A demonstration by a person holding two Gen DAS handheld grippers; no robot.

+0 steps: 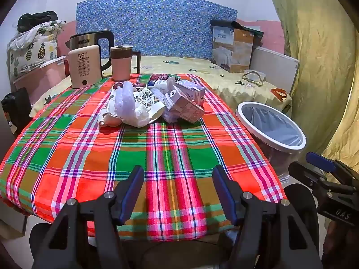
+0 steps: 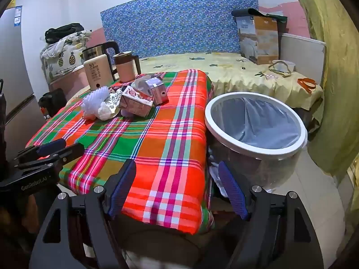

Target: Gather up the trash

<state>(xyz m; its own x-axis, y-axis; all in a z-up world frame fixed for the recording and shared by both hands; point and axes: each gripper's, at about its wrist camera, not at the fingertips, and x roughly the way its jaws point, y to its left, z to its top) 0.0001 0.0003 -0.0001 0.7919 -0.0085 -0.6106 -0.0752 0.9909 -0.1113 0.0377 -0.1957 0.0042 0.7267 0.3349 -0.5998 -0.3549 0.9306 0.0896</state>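
Note:
A pile of trash lies at the far middle of the plaid-covered table (image 1: pixel 157 157): crumpled white wrapping (image 1: pixel 128 105) (image 2: pixel 96 105), a printed paper wrapper (image 1: pixel 148 103) and crushed drink cartons (image 1: pixel 186 100) (image 2: pixel 139 100). A round bin with a white rim and grey liner (image 1: pixel 271 125) (image 2: pixel 255 121) stands on the floor right of the table. My left gripper (image 1: pixel 178 179) is open and empty over the table's near edge. My right gripper (image 2: pixel 177 174) is open and empty over the table's near right corner, beside the bin.
A steel kettle (image 1: pixel 89 40), a beige device marked 55 (image 1: pixel 84 65) and a pink mug (image 1: pixel 122 62) stand at the table's far left. Behind is a bed with a box (image 1: pixel 233 47) and a yellow curtain (image 1: pixel 318 67) at right. A fridge (image 2: pixel 13 78) stands at left.

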